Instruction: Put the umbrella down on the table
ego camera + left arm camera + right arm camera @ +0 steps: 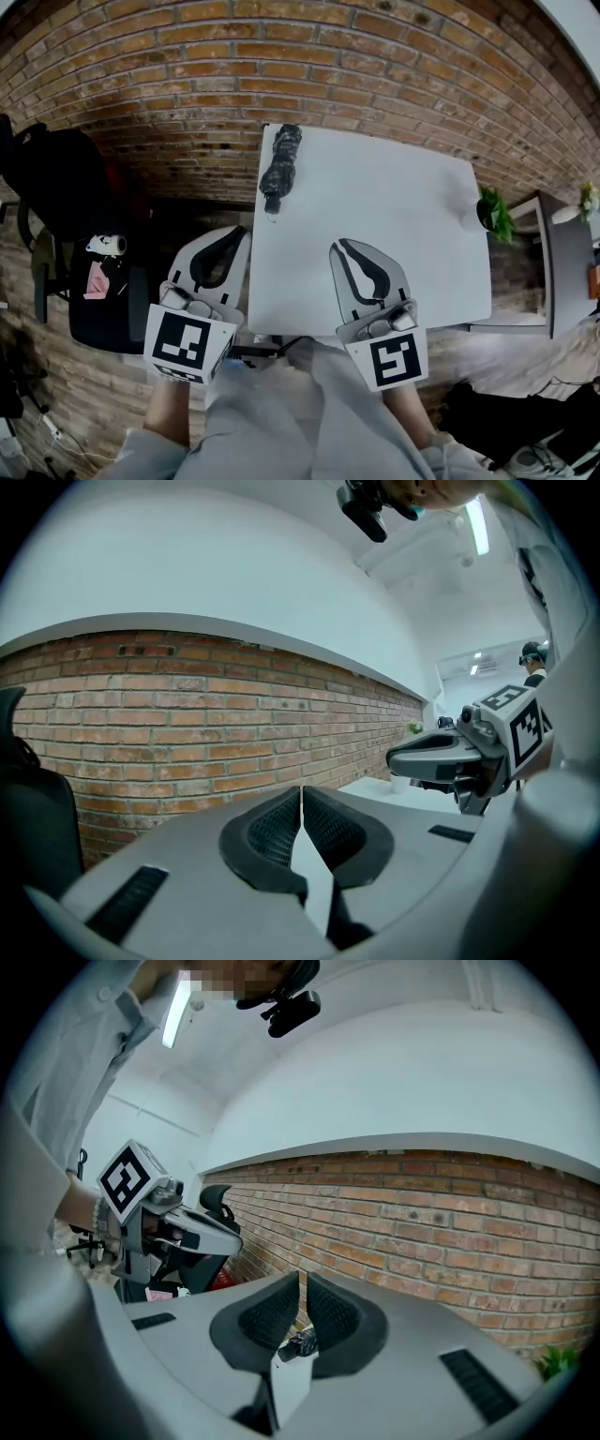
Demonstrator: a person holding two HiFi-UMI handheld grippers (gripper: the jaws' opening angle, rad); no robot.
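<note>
Left gripper [236,234] clenched on nothing just off the table's [394,225] near-left edge; right gripper [340,247] likewise closed, empty, covering part of the near edge. The folded umbrella [280,167] lies along the table's far-left edge, its details too dark to read

There's the black cloth umbrella [280,167], creased and matt; white table [394,216] smooth, matt; red brick wall [187,75] rough.
</note>
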